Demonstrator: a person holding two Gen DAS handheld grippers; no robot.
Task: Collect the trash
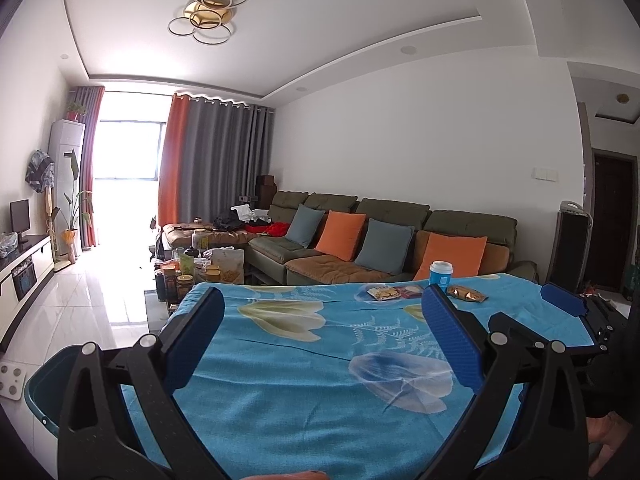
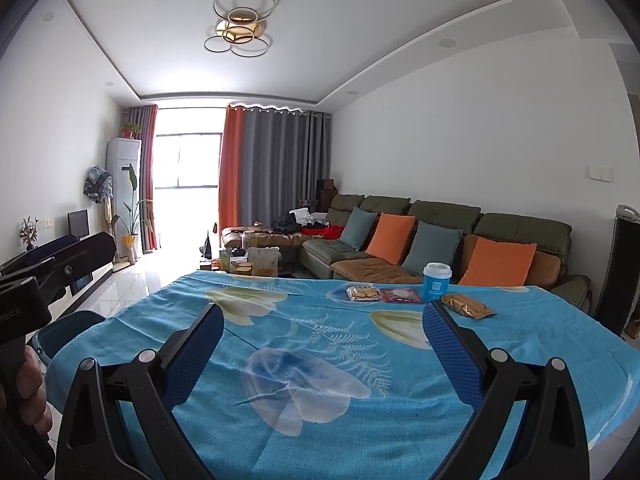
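On the far side of the blue flowered tablecloth (image 2: 320, 344) lie a clear snack packet (image 2: 363, 293), a red packet (image 2: 401, 295) and a gold wrapper (image 2: 466, 306). A blue paper cup with a white lid (image 2: 437, 282) stands upright behind them. The left wrist view shows the same cup (image 1: 440, 273), snack packet (image 1: 383, 293), red packet (image 1: 409, 291) and gold wrapper (image 1: 466, 293). My left gripper (image 1: 324, 300) and right gripper (image 2: 323, 316) both stand open over the near part of the cloth, well short of the trash, holding nothing.
A teal bin (image 1: 48, 376) sits on the floor left of the table, its rim also in the right wrist view as the bin (image 2: 68, 324). A green sofa with cushions (image 2: 440, 240) lies behind, and a cluttered coffee table (image 1: 200, 268) beyond the far left corner.
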